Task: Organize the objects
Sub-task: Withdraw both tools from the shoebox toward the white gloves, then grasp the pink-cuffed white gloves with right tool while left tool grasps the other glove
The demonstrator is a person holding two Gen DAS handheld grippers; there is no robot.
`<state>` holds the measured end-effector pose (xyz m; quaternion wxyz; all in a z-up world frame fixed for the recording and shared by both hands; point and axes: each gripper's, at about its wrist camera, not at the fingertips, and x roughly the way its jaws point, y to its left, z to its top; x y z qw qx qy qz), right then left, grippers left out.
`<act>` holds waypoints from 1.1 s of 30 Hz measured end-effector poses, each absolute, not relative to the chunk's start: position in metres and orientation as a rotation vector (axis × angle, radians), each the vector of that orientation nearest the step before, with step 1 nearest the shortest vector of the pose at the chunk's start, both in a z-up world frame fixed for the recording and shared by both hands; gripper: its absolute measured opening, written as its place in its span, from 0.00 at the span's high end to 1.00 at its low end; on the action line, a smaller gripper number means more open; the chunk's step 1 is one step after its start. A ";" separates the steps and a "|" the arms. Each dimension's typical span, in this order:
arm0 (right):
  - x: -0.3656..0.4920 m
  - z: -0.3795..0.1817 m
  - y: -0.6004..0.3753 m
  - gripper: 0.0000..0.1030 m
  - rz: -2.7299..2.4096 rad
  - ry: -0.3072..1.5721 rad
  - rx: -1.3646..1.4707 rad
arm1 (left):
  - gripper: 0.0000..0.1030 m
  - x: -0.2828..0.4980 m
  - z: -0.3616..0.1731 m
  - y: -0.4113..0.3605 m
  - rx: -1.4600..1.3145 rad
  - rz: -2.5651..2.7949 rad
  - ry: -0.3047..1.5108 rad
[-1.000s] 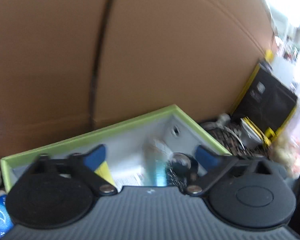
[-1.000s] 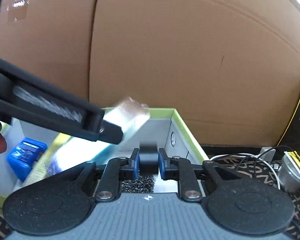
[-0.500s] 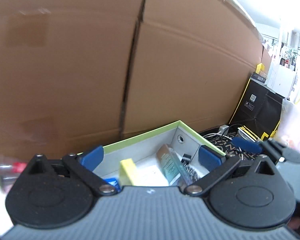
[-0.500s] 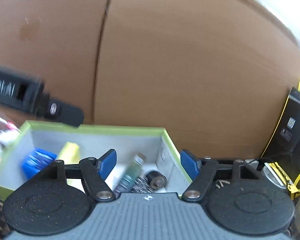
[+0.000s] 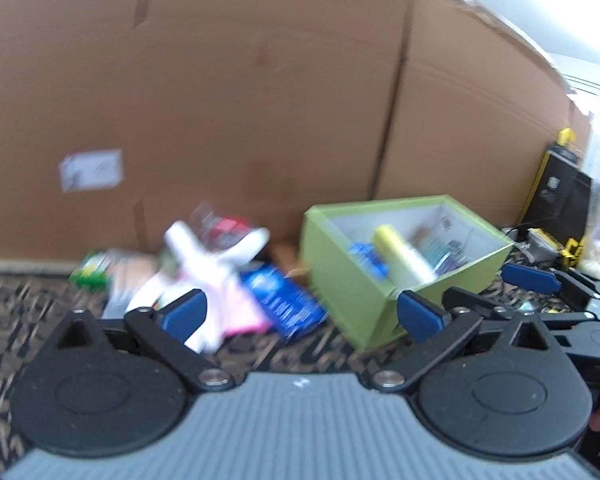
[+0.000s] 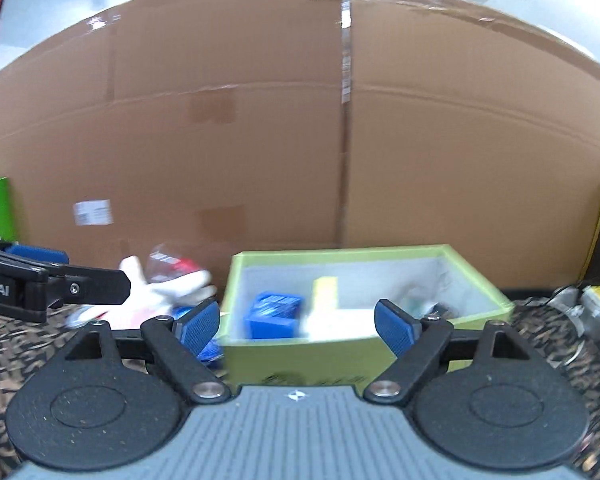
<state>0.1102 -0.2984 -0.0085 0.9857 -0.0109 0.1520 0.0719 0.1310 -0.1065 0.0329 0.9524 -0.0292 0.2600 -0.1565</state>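
Blue-padded fingers of the left gripper (image 5: 302, 316) stand wide apart and hold nothing; beyond them, on the patterned tabletop (image 5: 28, 292), lies a blurred heap of a white-and-pink soft toy (image 5: 216, 276) and a blue packet (image 5: 280, 300). Right of it sits the green box (image 6: 340, 354), holding a blue pack (image 6: 274, 314) and a yellow item (image 6: 325, 292). The right gripper (image 6: 298, 328) is opening wide, empty, just near of the box. The left gripper's side reads "oot.AI"; the cardboard's white label (image 6: 93, 212) is unreadable.

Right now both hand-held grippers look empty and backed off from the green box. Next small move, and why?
Probably bring the left hand-held gripper forward and down onto the loose pile, likely the white-and-pink soft item. Its jaws stand open and empty with that item just ahead, while the green box already holds several things. The right hand-held gripper is opening, with nothing between its jaws.
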 end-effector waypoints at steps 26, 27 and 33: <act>0.197 -0.067 -0.137 0.40 0.348 0.465 -0.117 | 0.00 0.172 -0.011 0.005 -0.174 -0.172 0.630; 0.206 -0.069 -0.132 0.44 0.343 0.465 -0.133 | 0.00 0.175 -0.012 0.008 -0.179 -0.175 0.634; 0.233 -0.080 -0.133 0.91 0.348 0.516 -0.072 | 0.07 0.196 -0.017 0.009 -0.162 -0.187 0.645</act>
